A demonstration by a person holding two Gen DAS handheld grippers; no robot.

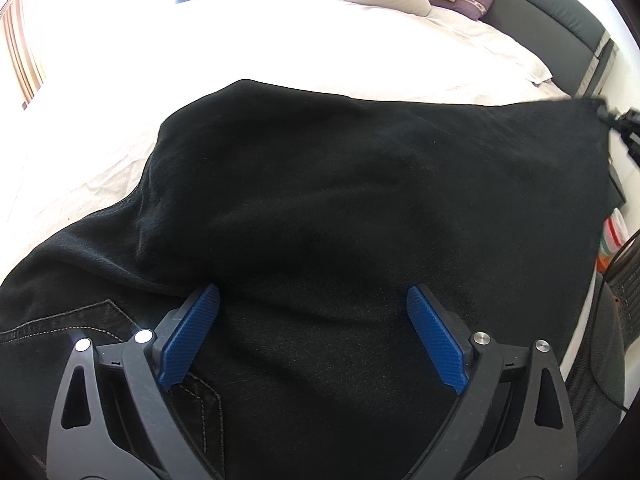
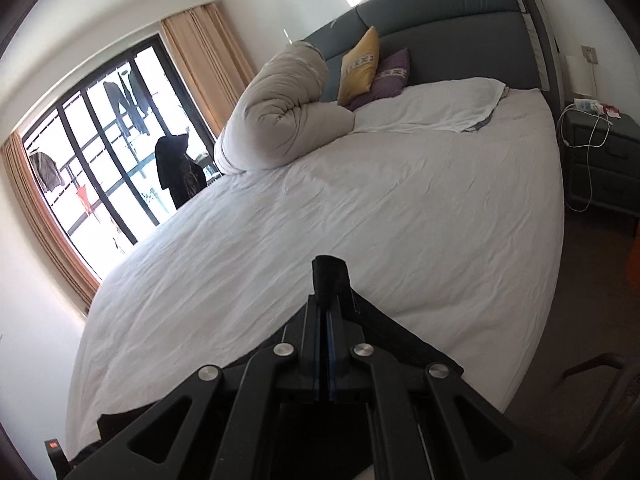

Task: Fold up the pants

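Note:
Black pants [image 1: 340,200] lie spread across the white bed [image 1: 280,40] in the left wrist view, a stitched pocket at the lower left. My left gripper [image 1: 312,312] is open, its blue pads [image 1: 192,332] hovering just over the near part of the fabric. My right gripper [image 2: 329,280] is shut on a bunched corner of the pants [image 2: 330,270], held above the bed's near edge; it also shows at the far right of the left wrist view [image 1: 624,120], pulling the fabric's corner taut.
A rolled beige duvet [image 2: 280,112], a yellow pillow [image 2: 360,64] and a purple pillow [image 2: 390,72] lie at the grey headboard [image 2: 460,20]. A nightstand [image 2: 600,152] with cables stands right of the bed. A barred window [image 2: 100,152] is at left.

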